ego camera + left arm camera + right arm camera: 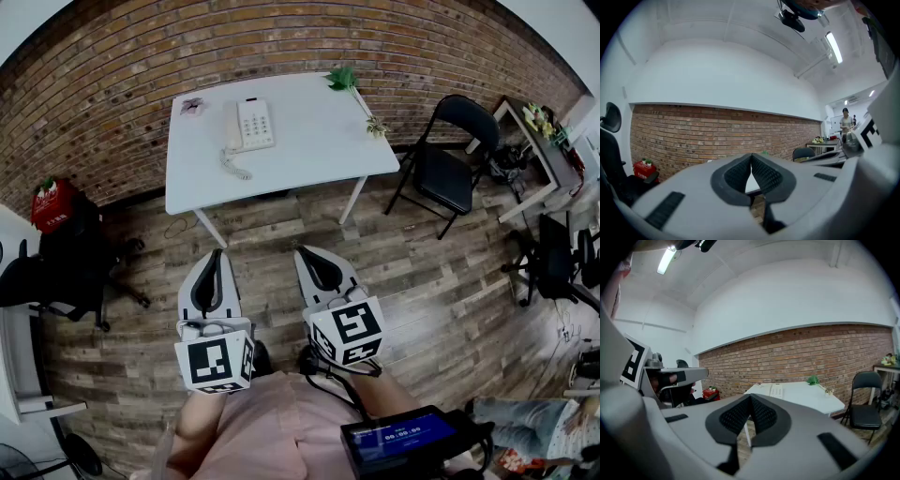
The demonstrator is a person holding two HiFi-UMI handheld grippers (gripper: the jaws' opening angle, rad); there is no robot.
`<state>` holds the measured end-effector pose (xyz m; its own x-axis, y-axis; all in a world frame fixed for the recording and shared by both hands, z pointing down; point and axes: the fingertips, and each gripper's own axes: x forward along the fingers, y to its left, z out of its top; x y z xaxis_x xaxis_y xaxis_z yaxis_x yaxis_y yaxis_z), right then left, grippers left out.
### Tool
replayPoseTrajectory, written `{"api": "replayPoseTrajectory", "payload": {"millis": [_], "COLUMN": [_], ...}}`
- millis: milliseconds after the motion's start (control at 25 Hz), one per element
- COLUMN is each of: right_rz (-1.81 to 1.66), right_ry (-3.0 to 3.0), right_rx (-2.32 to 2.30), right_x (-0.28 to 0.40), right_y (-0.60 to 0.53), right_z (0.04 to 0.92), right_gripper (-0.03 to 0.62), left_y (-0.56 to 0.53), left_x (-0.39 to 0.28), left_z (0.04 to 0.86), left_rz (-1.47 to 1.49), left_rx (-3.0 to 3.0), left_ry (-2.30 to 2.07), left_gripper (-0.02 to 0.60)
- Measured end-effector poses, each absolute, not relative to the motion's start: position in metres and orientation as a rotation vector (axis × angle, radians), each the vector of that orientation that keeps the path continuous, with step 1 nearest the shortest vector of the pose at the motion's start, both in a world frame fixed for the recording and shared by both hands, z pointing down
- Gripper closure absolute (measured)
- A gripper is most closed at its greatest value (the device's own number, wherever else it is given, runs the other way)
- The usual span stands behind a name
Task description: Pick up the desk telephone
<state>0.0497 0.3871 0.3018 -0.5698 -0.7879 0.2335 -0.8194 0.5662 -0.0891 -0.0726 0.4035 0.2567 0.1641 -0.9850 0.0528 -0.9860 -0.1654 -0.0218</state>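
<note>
I have both grippers low in the head view, side by side over the wooden floor (422,272), their tips pointing toward the top of the picture. The left gripper (217,255) has its jaws pressed together with nothing between them. Its own view shows the two black pads meeting in a point, with the brick wall (717,136) beyond. The right gripper (303,253) is the same: jaws together and empty, the pads touching at the tips in its view.

The desk telephone (248,126) lies on the white table (319,141) in the upper middle of the head view. It is well apart from both sets of jaws, with a stretch of floor between. It sits in the left part of the tabletop. The handset (232,128) lies along the left side of the keypad, and the coiled cord (234,167) trails toward the table's lower edge. In that frame the telephone is above the two grippers' tips, between their lines and a little closer to the left one. In the right gripper view I see it as a pale slab on the tabletop, just above and right of the closed tips and far beyond them.

A green sprig (343,79) lies at the table's upper right corner and a small pink thing (192,106) at its upper left. A black folding chair (448,159) stands to the right of the table
</note>
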Motion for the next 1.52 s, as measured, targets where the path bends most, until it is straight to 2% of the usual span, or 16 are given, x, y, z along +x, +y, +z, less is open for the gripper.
{"api": "replayPoseTrajectory", "payload": {"millis": [640, 680, 720, 760, 800, 920, 1200, 1520], "right_rz": [0.281, 0.285, 0.283, 0.274, 0.260, 0.240, 0.261, 0.287], "right_ry": [-2.663, -2.663, -2.662, -2.661, -2.659, -2.663, -2.664, -2.613], "right_rx": [1.367, 1.362, 1.361, 1.368, 1.379, 1.373, 1.340, 1.324], "right_x": [0.066, 0.068, 0.071, 0.075, 0.079, 0.090, 0.099, 0.071], "right_y": [0.389, 0.389, 0.388, 0.387, 0.386, 0.384, 0.366, 0.310], "right_z": [0.299, 0.300, 0.300, 0.300, 0.299, 0.297, 0.307, 0.332], "right_gripper": [0.591, 0.515, 0.382, 0.333, 0.313, 0.284, 0.286, 0.287], "left_y": [0.413, 0.414, 0.414, 0.415, 0.415, 0.419, 0.419, 0.360], "left_x": [-0.061, -0.058, -0.055, -0.052, -0.051, -0.048, -0.045, -0.076], "left_z": [0.256, 0.254, 0.253, 0.252, 0.251, 0.250, 0.268, 0.297], "left_rz": [0.020, -0.004, -0.025, -0.044, -0.057, -0.058, -0.003, 0.031], "left_rx": [2.353, 2.359, 2.363, 2.359, 2.353, 2.328, 2.267, 2.242], "left_ry": [-2.027, -2.011, -1.995, -1.989, -1.993, -2.029, -2.064, -2.029], "left_gripper": [0.564, 0.463, 0.292, 0.243, 0.233, 0.233, 0.235, 0.235]}}
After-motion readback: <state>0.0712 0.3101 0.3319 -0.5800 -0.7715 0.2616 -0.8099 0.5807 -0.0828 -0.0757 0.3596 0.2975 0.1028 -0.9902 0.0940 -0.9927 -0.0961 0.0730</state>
